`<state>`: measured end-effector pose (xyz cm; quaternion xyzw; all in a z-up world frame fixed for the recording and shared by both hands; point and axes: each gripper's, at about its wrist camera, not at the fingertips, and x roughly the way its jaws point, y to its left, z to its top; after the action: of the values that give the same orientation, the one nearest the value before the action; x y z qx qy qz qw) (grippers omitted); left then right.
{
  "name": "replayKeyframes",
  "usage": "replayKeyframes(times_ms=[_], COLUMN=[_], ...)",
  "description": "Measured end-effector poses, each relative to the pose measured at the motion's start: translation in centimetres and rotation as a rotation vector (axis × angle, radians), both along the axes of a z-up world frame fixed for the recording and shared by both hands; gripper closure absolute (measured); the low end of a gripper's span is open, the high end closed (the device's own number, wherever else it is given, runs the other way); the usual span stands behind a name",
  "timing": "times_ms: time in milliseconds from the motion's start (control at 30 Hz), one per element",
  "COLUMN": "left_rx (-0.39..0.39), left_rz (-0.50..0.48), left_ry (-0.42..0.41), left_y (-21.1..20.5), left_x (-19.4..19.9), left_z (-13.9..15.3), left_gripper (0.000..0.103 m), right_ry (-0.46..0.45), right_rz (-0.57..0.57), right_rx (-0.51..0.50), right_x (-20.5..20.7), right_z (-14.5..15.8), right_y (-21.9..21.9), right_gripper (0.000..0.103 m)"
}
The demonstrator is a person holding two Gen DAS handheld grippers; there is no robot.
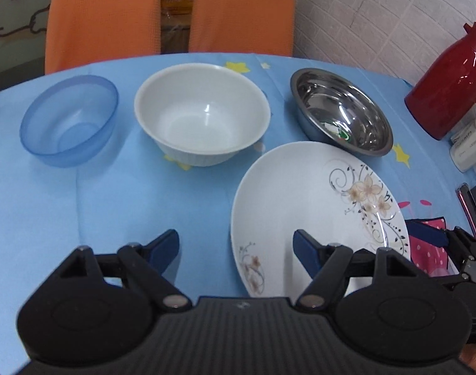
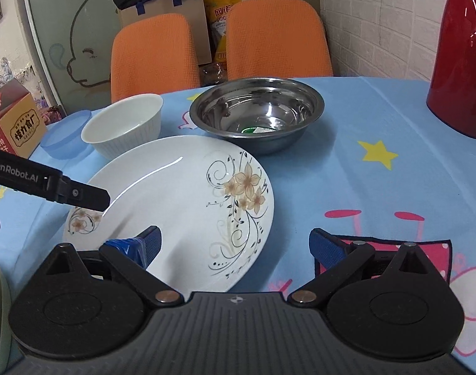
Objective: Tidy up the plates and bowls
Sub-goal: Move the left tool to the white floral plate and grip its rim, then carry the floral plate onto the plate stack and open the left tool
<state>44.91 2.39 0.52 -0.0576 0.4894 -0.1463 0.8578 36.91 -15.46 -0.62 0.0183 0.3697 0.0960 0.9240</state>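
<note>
Left wrist view: the left gripper [image 1: 236, 245] is spread wide, holding nothing, its right finger over the near rim of the floral plate [image 1: 300, 206] on the blue tablecloth [image 1: 113, 206]. Behind it, left to right, sit a blue plastic bowl [image 1: 69, 120], a white bowl [image 1: 202, 114] and a steel bowl [image 1: 341, 111]. The right gripper [image 2: 235, 247] gapes empty too, its left finger above the plate's near edge. A red thermos [image 2: 460, 62] stands far right.
</note>
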Motion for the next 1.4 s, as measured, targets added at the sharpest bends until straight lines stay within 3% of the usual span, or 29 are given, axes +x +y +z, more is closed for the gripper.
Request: replayKeyframes(times_ms=[467,1233,1400], left_rx=[0.002,0.067,0.080], left_rz=[0.003,0.015,-0.010], left_ry=[-0.017,-0.059,-0.082], left_y=[-1.3,-2.9,-3.4], left_x=[0.5,-0.6,-1.1], left_z=[-1.0,-1.3,-1.3], left_gripper=[0.030,0.030,0.046], right_ry=[0.002,-0.065,-0.091], right_rz=[0.034,0.036,0.058], right_rx=[-0.052,-0.039,-0.038], right_x=[1.2,0.2,-0.2], right_z=[-1.0,-1.5,-1.8], right_y=[1.6,2.6,3.4], right_gripper=[0.014,0.012,0.013])
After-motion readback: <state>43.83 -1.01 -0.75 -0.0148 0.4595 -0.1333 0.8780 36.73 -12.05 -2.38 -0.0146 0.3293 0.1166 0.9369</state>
